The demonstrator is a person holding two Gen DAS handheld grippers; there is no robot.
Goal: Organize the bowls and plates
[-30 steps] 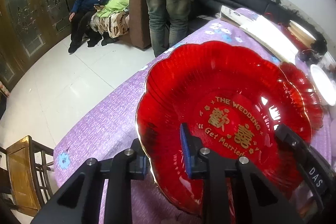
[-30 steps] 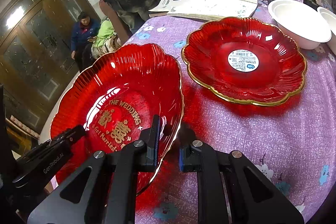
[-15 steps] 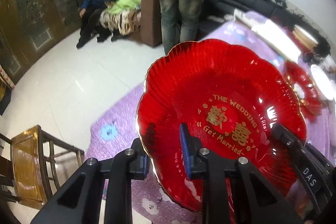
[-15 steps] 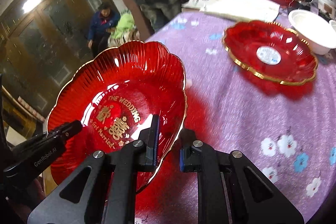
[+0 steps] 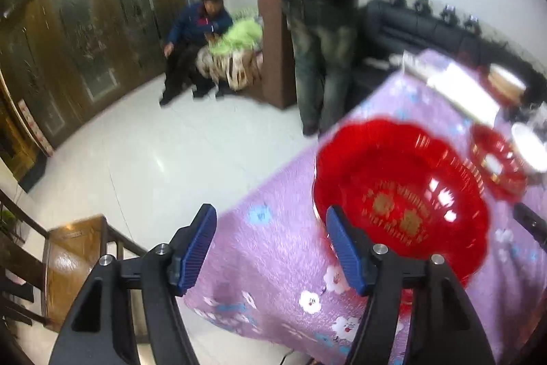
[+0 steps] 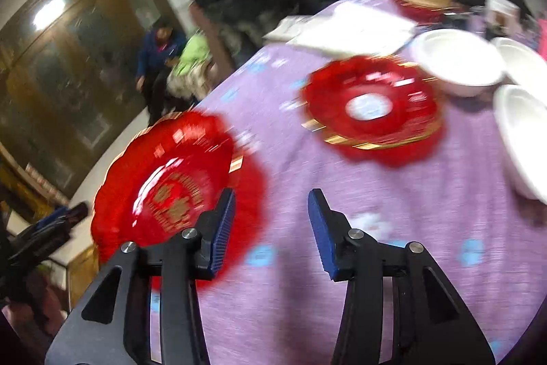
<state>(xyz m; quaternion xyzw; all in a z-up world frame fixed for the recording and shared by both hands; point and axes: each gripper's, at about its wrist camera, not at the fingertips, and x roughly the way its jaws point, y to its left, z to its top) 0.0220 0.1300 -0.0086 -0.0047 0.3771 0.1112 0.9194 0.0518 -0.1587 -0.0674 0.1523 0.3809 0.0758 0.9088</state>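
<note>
I'm over a table with a purple flowered tablecloth [image 5: 283, 248], its near corner hanging off on my left. White tiled floor [image 5: 164, 156] stretches out left of it. Near left there's a wooden chair [image 5: 71, 259]. Far left, dark wooden doors with glass panels [image 5: 85, 33] fill the wall. A seated person in a blue jacket [image 5: 195, 33] sits in front of them, a green blanket [image 5: 239, 35] beside them. A standing person in jeans [image 5: 321, 23] is at the table's far edge. A black sofa [image 5: 420, 26] runs along the far right wall. Open white papers [image 6: 345, 29] lie on the far part of the table, blurred.
</note>
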